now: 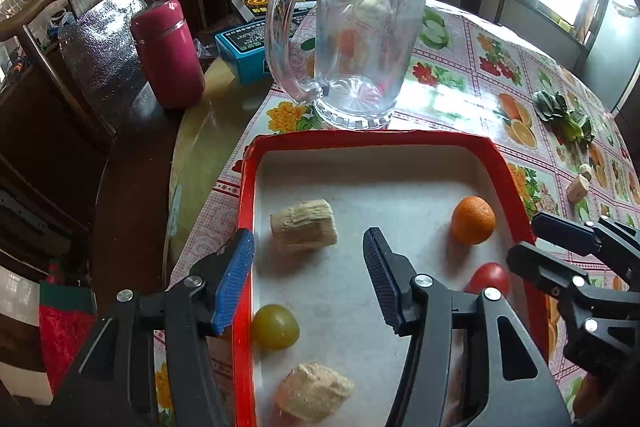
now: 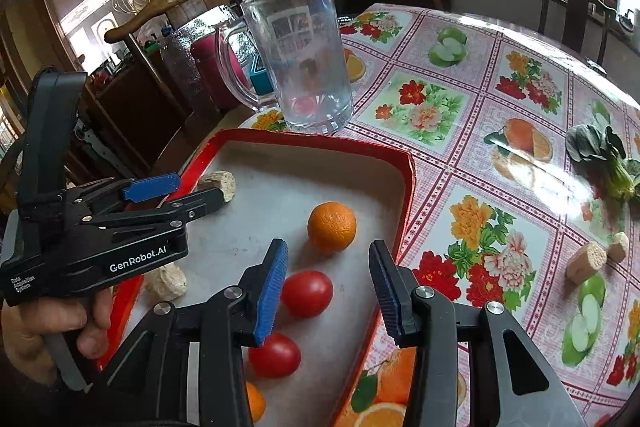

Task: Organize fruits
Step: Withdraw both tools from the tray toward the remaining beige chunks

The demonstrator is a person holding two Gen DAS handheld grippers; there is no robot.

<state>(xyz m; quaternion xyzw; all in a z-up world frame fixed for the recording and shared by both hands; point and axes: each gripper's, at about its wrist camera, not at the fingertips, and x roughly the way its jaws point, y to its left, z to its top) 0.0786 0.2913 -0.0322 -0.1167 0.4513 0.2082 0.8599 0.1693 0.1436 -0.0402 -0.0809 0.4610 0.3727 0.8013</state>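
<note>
**Fruit tray: stock and reach**

Red-rimmed, white-lined shallow tray (image 2: 404, 195) on desk with floral oilcloth (image 2: 460, 95).
- Round orange citrus fruit (image 2: 331, 226): inside tray, 12 o'clock of right tongs (image 2: 328, 287).
- Red tomato (image 2: 307, 293): just beside the left pad of the right tongs, nearest candidate. Second red tomato (image 2: 275, 354) at 7 o'clock, partly hidden by the finger.
- Green-yellow round fruit (image 1: 275, 327): 7 o'clock of left tongs (image 1: 308, 275), partly behind the left finger.
- Beige cut stalk pieces (image 1: 304, 231): long axis crosswise.

Both tongs spread, pinching nothing. Right hand judged nearer the red fruit. Another orange fruit (image 2: 256, 401) is cut off at the lower edge.
</note>
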